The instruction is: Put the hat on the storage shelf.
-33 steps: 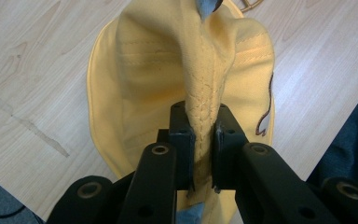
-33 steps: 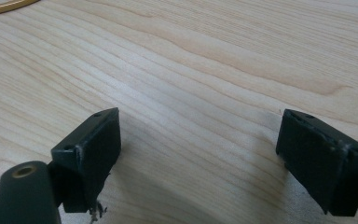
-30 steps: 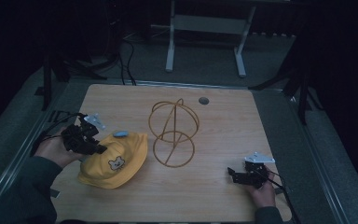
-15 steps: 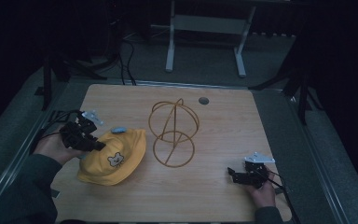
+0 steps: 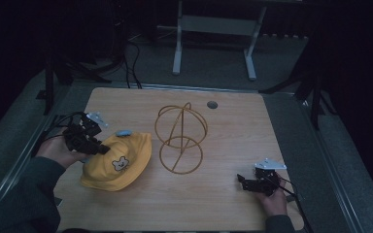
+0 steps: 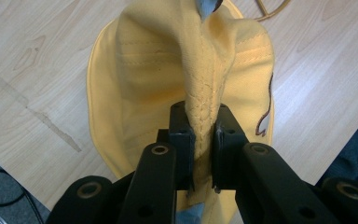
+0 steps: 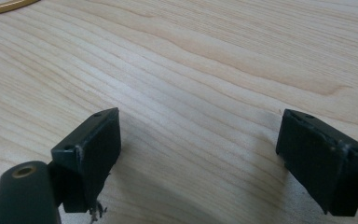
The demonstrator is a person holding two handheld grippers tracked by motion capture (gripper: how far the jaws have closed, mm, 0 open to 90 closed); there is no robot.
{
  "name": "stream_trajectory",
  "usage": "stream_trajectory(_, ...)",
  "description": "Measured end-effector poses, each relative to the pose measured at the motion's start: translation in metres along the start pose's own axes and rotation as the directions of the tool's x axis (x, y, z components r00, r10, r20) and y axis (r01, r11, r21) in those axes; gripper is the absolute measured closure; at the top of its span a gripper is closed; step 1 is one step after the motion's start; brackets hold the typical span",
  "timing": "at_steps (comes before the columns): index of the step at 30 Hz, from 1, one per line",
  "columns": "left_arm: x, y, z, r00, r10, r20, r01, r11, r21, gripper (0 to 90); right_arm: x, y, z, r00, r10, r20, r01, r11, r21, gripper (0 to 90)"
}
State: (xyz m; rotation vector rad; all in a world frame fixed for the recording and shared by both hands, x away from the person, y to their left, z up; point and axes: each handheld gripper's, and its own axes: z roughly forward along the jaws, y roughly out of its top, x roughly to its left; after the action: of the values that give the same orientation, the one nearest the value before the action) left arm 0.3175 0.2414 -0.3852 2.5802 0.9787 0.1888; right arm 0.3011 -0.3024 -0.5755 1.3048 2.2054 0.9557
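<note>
At the far left of the high view I have the left gripper (image 5: 85,141) in my left hand (image 5: 58,153), over the left part of the wooden worktop (image 5: 223,126). Its jaws are clamped tight on a pinched ridge of the yellow hat (image 5: 116,162); in the left gripper view I see that seam fold of the hat (image 6: 182,70) squeezed between the two black jaws, with the cloth spreading away from them over the wood. The hat lies on the worktop just beside that gripper, its brim toward the wire stand, and a small bear face (image 5: 121,163) shows on the side nearest me. A little pale blue piece (image 5: 123,132) sits at the hat's far edge.

Just right of the hat, near the middle of the worktop, stands the gold wire stand (image 5: 180,138), a wire globe above a ring base. A small grey disc (image 5: 212,104) is set into the worktop behind it.

At the right, near the front edge, my right hand (image 5: 274,199) rests the right gripper (image 5: 252,183) low on the worktop, well apart from the stand. Its jaws stand wide with bare wood (image 7: 205,84) between them, gripping nothing.
</note>
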Motion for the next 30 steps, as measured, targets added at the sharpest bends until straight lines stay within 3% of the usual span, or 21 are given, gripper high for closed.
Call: stream_trajectory(30,0.01,0.012,-0.011,0.9999,-0.007,-0.013,0.007,0.9999,0.011,80.9,0.0,0.0,0.0,1.0,0.001,0.0,-0.001,1.0,-0.003,13.8)
